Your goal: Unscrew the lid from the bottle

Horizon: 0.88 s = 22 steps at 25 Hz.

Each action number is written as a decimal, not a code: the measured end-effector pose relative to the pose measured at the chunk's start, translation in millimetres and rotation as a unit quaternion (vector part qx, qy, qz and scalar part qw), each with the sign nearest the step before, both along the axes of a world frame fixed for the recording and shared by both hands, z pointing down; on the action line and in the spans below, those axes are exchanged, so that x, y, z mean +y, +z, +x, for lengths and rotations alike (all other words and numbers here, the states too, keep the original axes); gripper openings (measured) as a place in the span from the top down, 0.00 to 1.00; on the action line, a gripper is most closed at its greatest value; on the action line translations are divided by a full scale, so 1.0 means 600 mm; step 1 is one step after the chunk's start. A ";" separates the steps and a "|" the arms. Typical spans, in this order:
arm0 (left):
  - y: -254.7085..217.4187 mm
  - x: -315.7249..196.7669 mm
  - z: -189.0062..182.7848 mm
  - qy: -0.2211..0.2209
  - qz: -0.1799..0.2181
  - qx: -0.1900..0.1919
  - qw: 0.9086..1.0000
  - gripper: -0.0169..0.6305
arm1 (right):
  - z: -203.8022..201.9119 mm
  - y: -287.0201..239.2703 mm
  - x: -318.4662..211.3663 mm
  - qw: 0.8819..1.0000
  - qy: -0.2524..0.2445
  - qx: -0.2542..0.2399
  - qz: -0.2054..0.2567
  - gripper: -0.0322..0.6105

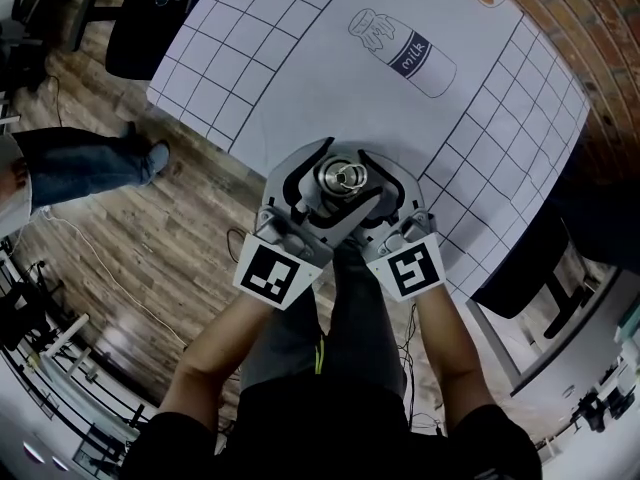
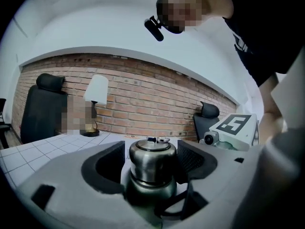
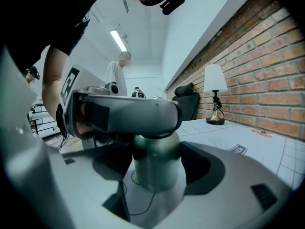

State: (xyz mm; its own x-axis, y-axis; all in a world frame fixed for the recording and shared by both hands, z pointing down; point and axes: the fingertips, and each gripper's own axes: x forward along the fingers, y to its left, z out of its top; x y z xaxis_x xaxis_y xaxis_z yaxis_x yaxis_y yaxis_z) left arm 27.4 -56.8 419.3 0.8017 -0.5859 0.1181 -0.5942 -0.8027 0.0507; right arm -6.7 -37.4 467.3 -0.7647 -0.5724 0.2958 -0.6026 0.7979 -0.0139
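Scene: a person stands at the near edge of a white gridded table [image 1: 300, 68], with a gripper in each hand. Both grippers meet on a steel bottle [image 3: 157, 162].
Bottle: it is upright between the two grippers at the table's edge. Its lid [image 2: 151, 151] is on top and carries a small ring.
Left gripper [image 2: 150, 165]: its jaws stand wide on either side of the lid. One pad is close against it, a sliver of gap shows at the other, and there is no clamp.
Right gripper [image 3: 156, 170]: its jaws are closed on the bottle's body below the lid, holding it.
Tabletop: a milk bottle drawing [image 1: 405, 53] is printed farther out.
Backdrop: a brick wall [image 2: 143, 101], a white-shaded lamp [image 2: 95, 104] and a black chair [image 2: 45, 109].
Floor: wooden boards [image 1: 130, 258], with a bystander's jeans-clad legs [image 1: 85, 158] at the left.
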 end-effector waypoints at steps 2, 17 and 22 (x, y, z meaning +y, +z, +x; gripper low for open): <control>0.003 0.007 0.000 0.045 0.006 -0.008 0.999 0.45 | -0.001 -0.001 0.000 1.000 0.000 -0.001 -0.001 0.48; -0.018 0.030 0.022 0.329 -0.003 -0.002 0.944 0.55 | 0.000 -0.002 -0.001 1.000 -0.004 0.000 0.001 0.48; -0.015 0.024 0.018 0.282 -0.007 0.000 0.960 0.55 | -0.001 -0.003 -0.001 1.000 -0.004 0.000 0.002 0.48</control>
